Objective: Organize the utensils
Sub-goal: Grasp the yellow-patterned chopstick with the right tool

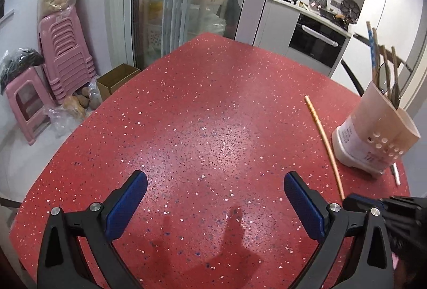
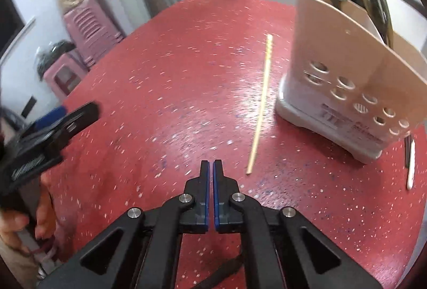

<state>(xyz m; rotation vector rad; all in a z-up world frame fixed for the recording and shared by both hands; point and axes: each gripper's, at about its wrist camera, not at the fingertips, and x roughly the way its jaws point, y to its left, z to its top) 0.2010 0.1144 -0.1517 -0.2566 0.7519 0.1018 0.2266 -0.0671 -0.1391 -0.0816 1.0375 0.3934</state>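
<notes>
1. Right tool (image 2: 210, 166): jaws closed together, nothing between them; tips above the red surface (image 2: 165, 80)
2. Wooden chopstick (image 2: 260, 107) lies flat on the surface, just right of and ahead of the right tool, untouched
3. Utensil holder (image 2: 347, 91) stands right of the chopstick, utensils inside
4. Left tool (image 1: 215, 187): jaws wide apart, empty; chopstick (image 1: 324, 139) lies to its right

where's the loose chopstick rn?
The chopstick lies flat on the red table, just left of the utensil holder in the right wrist view, its near end just ahead and right of the shut right gripper.
</notes>
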